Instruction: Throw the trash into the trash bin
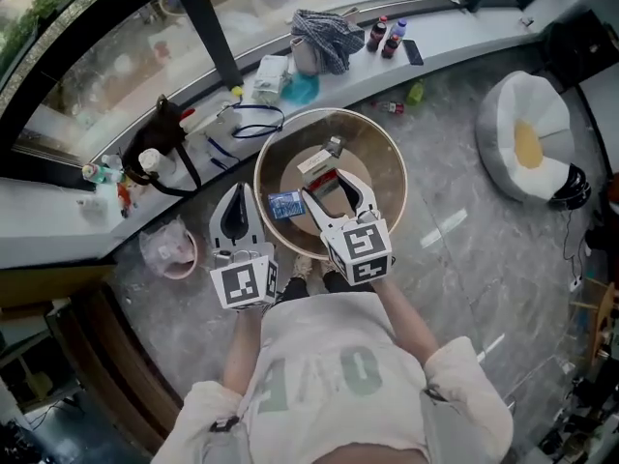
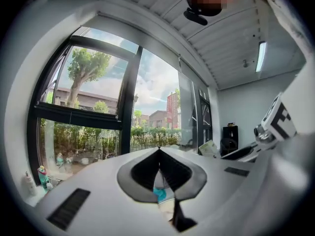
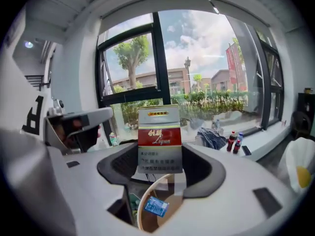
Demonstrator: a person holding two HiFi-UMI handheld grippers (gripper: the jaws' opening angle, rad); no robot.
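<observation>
Right tool (image 3: 160,151): jaws wide apart and clamped on a red-and-white cigarette pack (image 3: 159,139), which stands upright between the pads. In the head view the pack sits over the mouth of the round, tan-rimmed trash bin (image 1: 329,112). A blue packet (image 1: 285,204) lies inside the bin. Left tool (image 2: 158,150): jaws together, nothing gripped. In the head view it shows at the bin's left edge. The bin stands on a grey stone floor (image 1: 464,249), near the curved window sill (image 1: 455,27).
</observation>
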